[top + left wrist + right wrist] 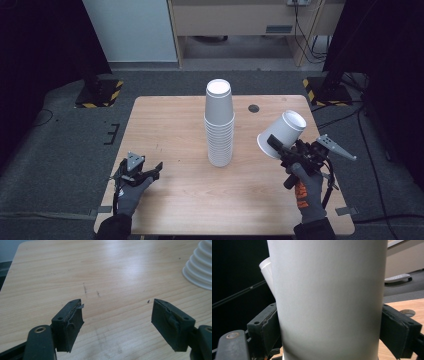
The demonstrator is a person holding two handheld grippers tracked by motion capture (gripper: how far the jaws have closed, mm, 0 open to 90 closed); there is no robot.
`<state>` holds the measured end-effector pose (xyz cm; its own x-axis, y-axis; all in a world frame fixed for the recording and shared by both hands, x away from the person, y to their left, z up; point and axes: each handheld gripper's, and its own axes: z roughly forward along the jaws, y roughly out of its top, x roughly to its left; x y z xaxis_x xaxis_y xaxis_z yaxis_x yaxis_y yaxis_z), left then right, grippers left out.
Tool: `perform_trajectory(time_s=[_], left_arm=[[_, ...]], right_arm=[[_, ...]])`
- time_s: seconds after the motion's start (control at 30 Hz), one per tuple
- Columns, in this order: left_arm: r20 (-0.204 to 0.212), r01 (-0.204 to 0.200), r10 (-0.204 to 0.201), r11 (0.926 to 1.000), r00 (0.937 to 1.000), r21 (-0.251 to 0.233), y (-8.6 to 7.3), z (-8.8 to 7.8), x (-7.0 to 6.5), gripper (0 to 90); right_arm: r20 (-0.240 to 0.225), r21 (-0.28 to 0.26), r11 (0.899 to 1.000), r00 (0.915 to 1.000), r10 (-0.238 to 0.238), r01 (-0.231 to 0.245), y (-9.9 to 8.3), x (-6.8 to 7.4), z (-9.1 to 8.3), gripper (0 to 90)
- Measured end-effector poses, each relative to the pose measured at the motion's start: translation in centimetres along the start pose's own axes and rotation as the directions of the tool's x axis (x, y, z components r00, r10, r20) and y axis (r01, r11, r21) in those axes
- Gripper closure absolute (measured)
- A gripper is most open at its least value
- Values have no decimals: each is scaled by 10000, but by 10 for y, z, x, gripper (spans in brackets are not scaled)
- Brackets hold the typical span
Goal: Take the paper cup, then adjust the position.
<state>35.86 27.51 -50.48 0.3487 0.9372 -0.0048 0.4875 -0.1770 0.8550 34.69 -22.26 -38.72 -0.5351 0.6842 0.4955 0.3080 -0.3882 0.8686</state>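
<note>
Here, right tool (276,145) clamping a tilted white cup (281,135), cup stack (219,122) mid-table, left tool (150,172) open, empty.

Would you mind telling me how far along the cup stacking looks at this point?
Done: a tall stack of white cups stands upside down mid-table. In hand: the right gripper is shut on one more white cup, tilted in the air to the right of the stack. The left gripper hangs open and empty over the table. Left, I would guess: setting that cup onto the stack.
</note>
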Motion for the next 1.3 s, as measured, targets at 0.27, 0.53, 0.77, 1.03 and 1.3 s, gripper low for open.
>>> perform_trajectory(time_s=[0.27, 0.53, 0.77, 1.03, 1.3], left_arm=[[365, -220, 244, 9976, 9990, -652, 9, -4, -14, 236], [595, -244, 323, 9913, 9977, -1292, 16, -7, -24, 237], [716, -289, 418, 9848, 9966, -1714, 21, -11, -32, 236], [846, -402, 576, 9800, 9947, -1951, 25, -12, -40, 237], [974, -476, 723, 9707, 9926, -2357, 28, -15, -46, 247]], right_arm=[[-82, -91, 9983, 9983, 581, -582, -3, -5, -2, 139], [95, -216, 9935, 9937, 1119, -1117, -11, -13, -5, 139], [434, -516, 9803, 9802, 1931, -1909, -22, -23, -8, 138], [806, -868, 9632, 9619, 2614, -2545, -35, -29, -9, 138], [866, -1098, 9419, 9410, 3271, -3173, -44, -33, -8, 137]])
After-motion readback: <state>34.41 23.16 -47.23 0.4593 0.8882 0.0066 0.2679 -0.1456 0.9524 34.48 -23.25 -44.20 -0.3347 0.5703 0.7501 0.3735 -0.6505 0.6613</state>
